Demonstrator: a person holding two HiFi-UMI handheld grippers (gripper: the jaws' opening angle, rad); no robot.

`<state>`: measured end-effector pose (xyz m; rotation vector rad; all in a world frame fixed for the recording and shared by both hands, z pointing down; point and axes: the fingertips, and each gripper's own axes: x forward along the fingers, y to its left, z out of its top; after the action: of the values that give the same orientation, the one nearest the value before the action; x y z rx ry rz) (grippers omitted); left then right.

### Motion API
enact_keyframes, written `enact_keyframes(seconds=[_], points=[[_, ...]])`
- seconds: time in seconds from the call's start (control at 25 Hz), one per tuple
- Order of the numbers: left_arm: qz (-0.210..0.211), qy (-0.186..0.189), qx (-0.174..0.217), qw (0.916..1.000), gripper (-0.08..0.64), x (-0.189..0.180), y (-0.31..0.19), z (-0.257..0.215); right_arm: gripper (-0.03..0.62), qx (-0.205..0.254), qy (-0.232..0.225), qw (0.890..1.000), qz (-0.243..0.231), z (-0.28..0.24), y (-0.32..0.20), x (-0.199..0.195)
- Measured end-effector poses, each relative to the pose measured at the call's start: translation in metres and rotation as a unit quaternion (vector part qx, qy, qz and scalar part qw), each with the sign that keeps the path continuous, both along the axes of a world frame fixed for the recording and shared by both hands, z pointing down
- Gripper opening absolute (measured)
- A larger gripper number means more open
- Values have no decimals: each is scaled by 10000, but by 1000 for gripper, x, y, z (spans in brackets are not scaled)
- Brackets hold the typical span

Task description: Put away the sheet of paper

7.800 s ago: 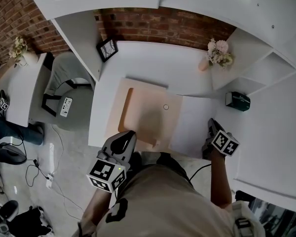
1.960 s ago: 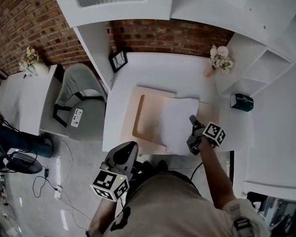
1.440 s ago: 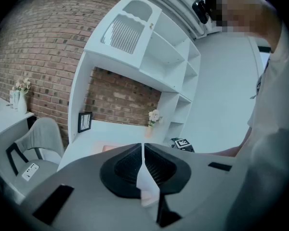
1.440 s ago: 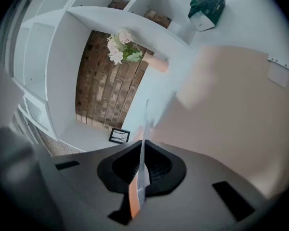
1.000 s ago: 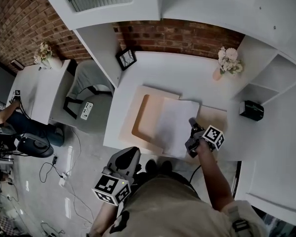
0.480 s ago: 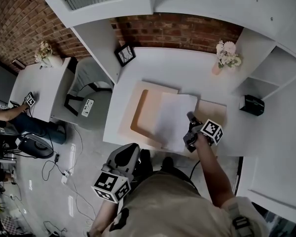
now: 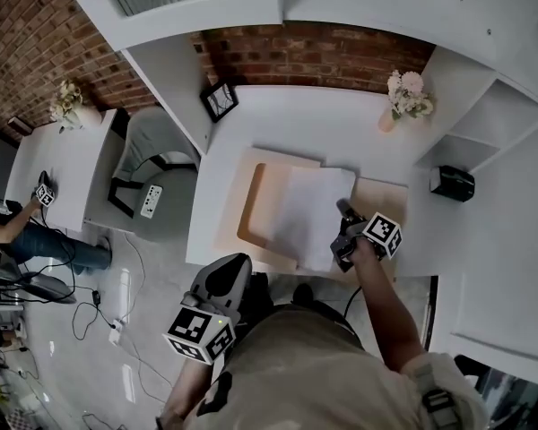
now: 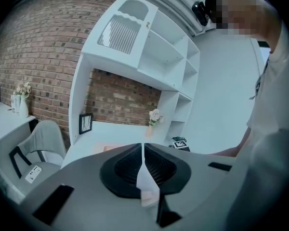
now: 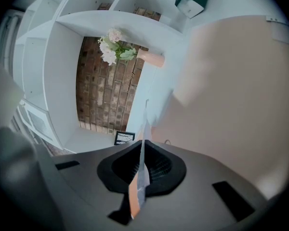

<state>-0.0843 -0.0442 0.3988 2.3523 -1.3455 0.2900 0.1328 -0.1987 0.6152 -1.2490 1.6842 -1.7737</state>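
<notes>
Step in hand, as judged: the sheet of paper (image 7: 305,209) is held over the open peach folder (image 7: 251,213) at the centre of the desk (image 7: 296,124). The right gripper (image 7: 343,215), at the sheet's 4 o'clock edge, is clamped on it. The left gripper (image 7: 222,276), at 7 o'clock off the desk, is closed and empty. The next move calls for laying the sheet flat inside and letting go. No writing is legible.

No legible text anywhere

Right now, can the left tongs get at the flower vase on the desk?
Probably not easily. The left tongs hang shut off the desk's near edge, and the vase stands at the far right corner; the right tongs, shut on the sheet of paper, lie across the way.
</notes>
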Motion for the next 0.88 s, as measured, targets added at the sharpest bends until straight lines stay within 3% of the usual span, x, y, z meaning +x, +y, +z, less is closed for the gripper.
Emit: enact_keyframes(seconds=[0.48,0.88], points=[[240,181,-50,9995,29,-34,-17,5,28,-22,225,9996,190,-6,-1,-16],[342,283,-73,9990,29,-48,-24,8,28,4,373,9993,84,-8,-5,-30]])
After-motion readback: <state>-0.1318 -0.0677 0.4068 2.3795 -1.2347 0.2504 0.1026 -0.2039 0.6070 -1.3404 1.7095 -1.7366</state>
